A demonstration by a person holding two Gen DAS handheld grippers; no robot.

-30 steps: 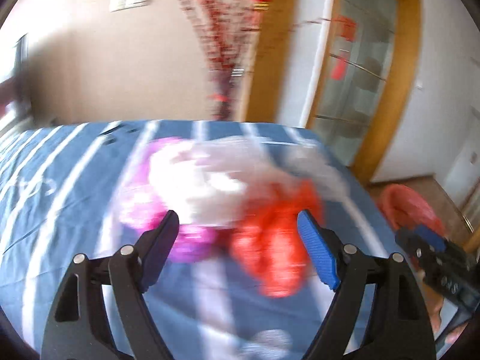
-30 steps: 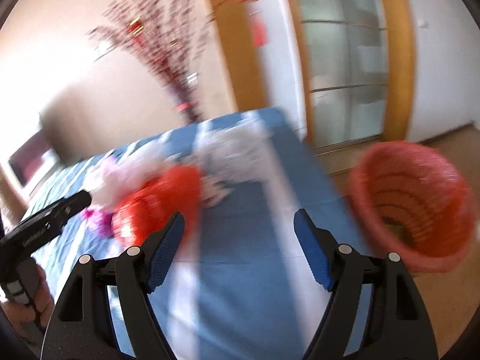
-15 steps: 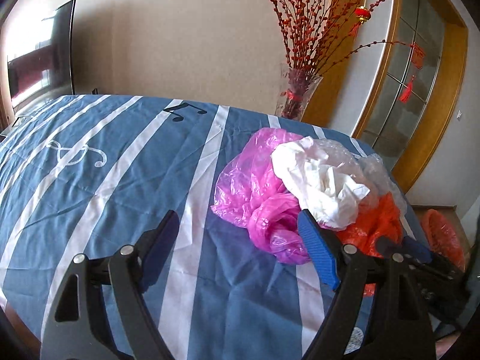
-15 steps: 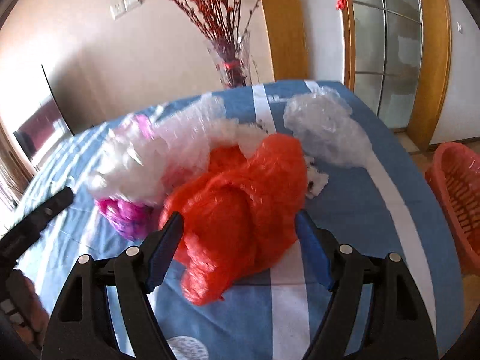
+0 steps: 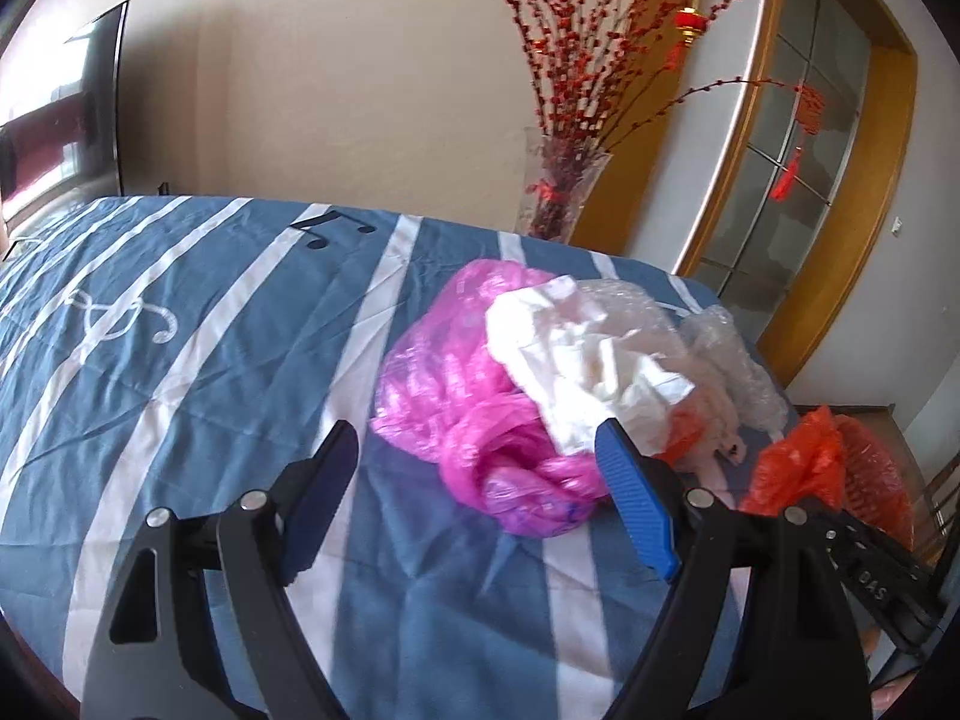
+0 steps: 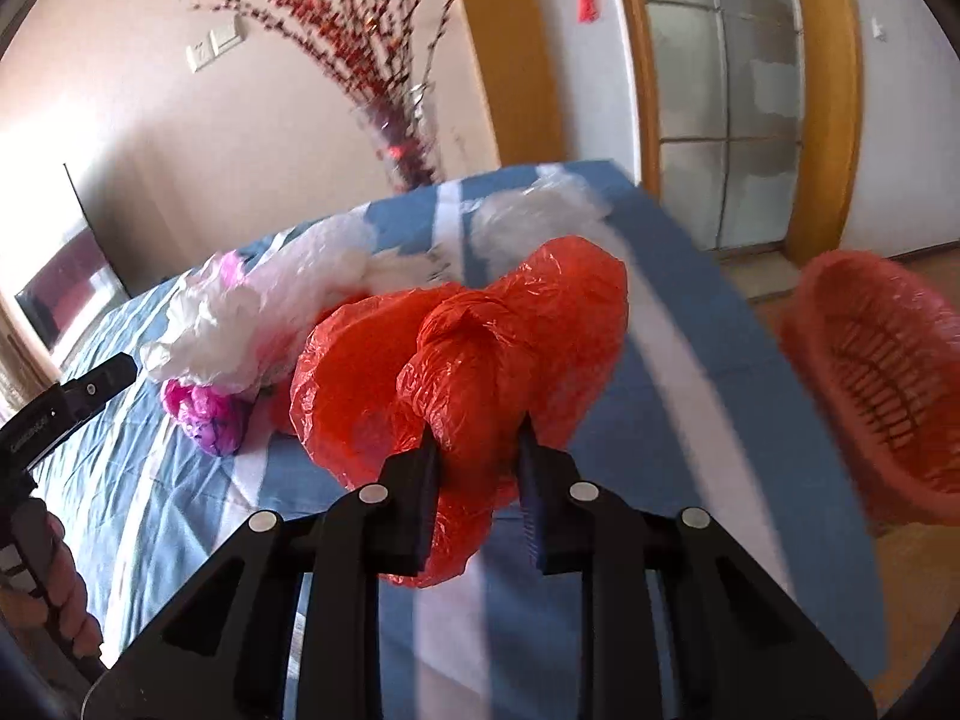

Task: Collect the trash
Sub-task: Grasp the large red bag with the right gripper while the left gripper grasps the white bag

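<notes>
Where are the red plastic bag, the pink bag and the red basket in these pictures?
red plastic bag [image 6: 480, 348]: right wrist view, on its bunched middle above the jaws.
pink bag [image 5: 462, 384]: left wrist view, on its crinkled upper side.
red basket [image 6: 840, 324]: right wrist view, on its near rim.

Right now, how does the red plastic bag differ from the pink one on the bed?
The red bag is pinched between the closing jaws of the right gripper; the pink bag lies untouched on the striped bedspread, just ahead of the open left gripper. The pink bag has a white crumpled bag on it; nothing rests on the red bag. Both are crumpled thin plastic.
</notes>
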